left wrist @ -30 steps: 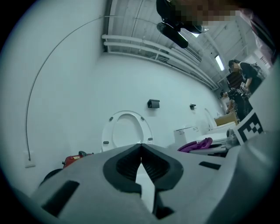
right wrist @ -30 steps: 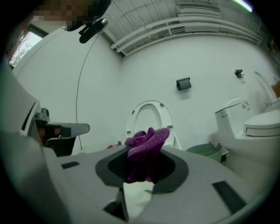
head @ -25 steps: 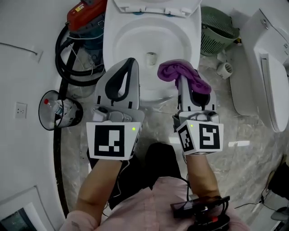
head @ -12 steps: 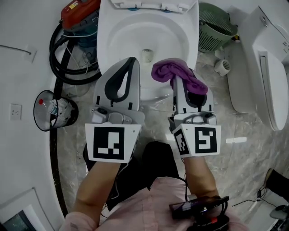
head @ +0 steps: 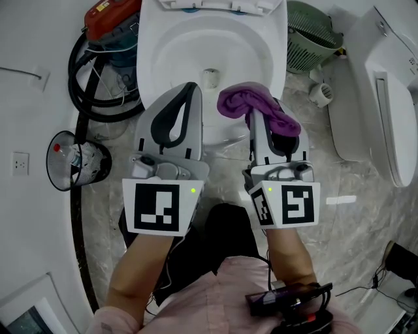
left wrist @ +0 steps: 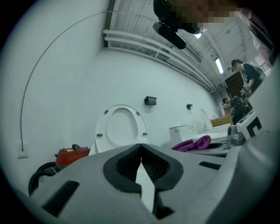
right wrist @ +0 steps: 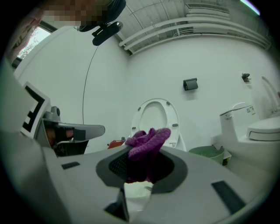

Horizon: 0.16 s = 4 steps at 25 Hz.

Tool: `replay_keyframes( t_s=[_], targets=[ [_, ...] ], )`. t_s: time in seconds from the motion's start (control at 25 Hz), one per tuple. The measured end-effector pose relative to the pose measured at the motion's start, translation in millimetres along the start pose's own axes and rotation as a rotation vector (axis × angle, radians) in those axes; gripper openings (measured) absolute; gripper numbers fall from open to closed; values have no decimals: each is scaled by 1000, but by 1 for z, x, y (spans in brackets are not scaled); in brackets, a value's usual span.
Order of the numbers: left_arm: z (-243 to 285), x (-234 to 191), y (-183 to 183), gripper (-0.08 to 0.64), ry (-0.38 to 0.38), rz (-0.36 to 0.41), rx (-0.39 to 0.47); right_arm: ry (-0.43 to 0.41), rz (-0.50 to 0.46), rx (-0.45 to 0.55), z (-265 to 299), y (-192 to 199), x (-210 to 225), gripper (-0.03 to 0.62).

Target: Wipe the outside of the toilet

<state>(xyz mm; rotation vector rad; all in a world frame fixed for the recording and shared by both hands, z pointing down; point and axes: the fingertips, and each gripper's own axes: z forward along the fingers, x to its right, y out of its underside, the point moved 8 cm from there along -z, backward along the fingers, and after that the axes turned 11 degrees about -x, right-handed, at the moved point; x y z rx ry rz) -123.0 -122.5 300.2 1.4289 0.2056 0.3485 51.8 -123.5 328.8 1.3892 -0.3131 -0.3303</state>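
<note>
1. Holds the left claw (head: 190,90) over the front part of the white ceramic toilet bowl (head: 157,59), with jaws pressed together and nothing between them.
2. Grips a crumpled purple knitted cloth (head: 248,104) in the right claw (head: 253,116), just beside the left one. Jaws closed on the cloth, with the bunched end standing out past the tips.
3. Carries the cloth over the front rim of the bowl. Cannot tell if it is touching the rim or apart from it.
4. Shows the oval white toilet seat (right wrist: 155,117) raised upright against the white wall (right wrist: 210,61).
5. At the left of the toilet, on the grey marble floor (head: 353,222), finds a red machine (head: 108,16) with a black coiled hose (head: 81,88).
6. At the right of the toilet, finds a green slotted plastic basket (head: 312,39), and further right a second white toilet (head: 385,98).
</note>
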Motion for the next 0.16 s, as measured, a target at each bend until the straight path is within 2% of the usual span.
replay_keyframes(
  t_s=[0.16],
  targets=[
    [1, 0, -1, 9, -1, 3, 1, -2, 1, -1, 1, 0, 1, 94]
  ],
)
